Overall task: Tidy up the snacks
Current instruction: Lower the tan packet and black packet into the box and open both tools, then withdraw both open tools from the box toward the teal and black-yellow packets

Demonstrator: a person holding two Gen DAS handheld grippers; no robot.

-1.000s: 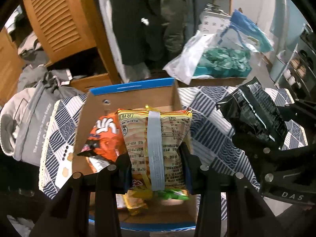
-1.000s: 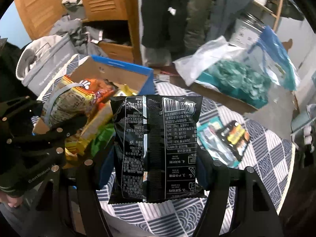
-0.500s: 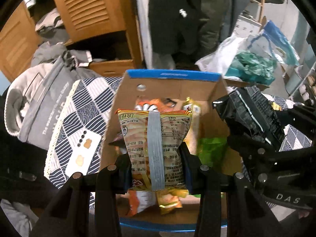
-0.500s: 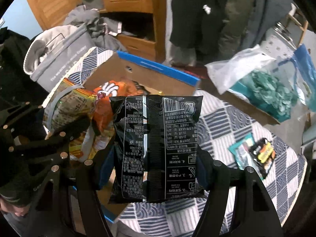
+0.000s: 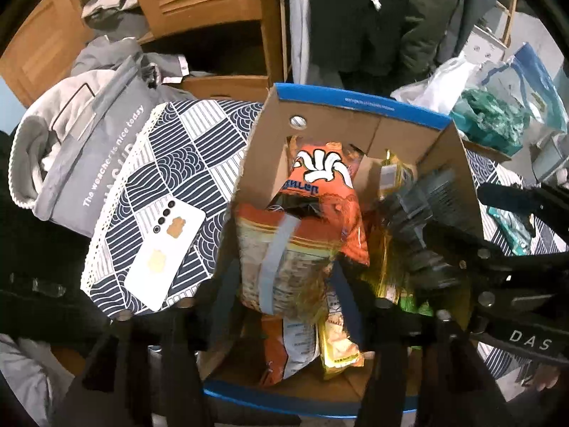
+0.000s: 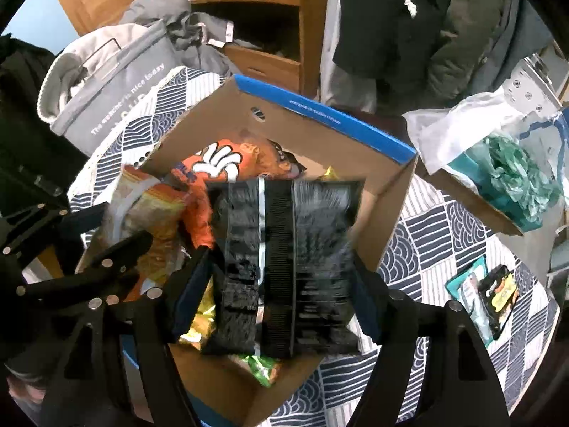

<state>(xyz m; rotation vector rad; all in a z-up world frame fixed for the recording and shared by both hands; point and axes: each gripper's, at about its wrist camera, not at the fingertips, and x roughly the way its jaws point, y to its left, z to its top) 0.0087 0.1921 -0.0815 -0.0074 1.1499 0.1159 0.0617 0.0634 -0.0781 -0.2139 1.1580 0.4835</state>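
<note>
Motion blurs both packets. Our left gripper (image 5: 284,284) pinches the yellow snack bag (image 5: 281,263) and our right gripper (image 6: 281,277) the black packet (image 6: 284,259), both over the cardboard box (image 6: 320,121). Only the left wrist view shows the white phone (image 5: 165,249) on the tablecloth's left edge.

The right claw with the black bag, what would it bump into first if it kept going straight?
Probably the snacks in the cardboard box. The right claw points into it, black bag leading, over a green packet. Depth is unclear.
</note>
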